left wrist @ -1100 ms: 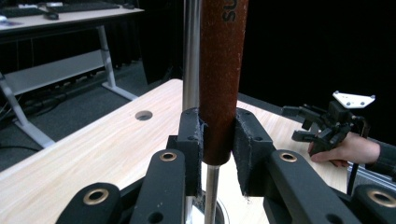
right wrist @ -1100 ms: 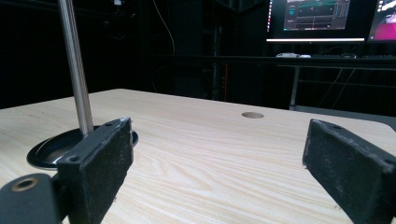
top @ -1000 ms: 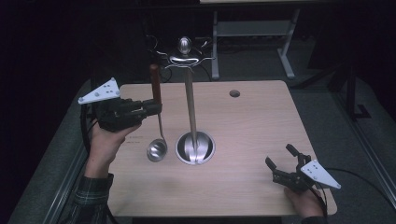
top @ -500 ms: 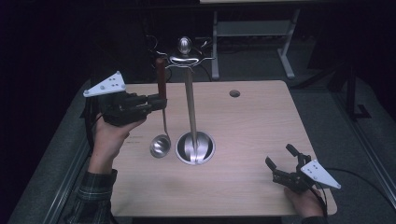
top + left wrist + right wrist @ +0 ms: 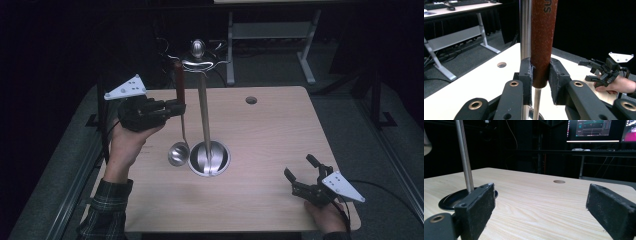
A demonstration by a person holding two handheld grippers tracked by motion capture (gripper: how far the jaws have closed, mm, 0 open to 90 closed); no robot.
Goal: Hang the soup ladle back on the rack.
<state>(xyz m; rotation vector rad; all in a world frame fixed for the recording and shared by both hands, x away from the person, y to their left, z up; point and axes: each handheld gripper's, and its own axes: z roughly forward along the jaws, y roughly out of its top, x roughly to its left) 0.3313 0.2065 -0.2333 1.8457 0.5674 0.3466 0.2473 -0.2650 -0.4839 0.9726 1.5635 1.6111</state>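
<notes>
Table: carries the stand near its middle.
Stand: upright pole, hooks on top, likely where the ladle goes.
Ladle: held upright left of the pole, bowl low.
Left gripper: clamped on the ladle's red handle.
Right gripper: jaws apart, idle by the near right corner.

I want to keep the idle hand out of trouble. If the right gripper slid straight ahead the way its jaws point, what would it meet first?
Probably nothing close: the right gripper is open over bare table. The stand sits left of its line, so it likely misses it, though depth is hard to judge.
</notes>
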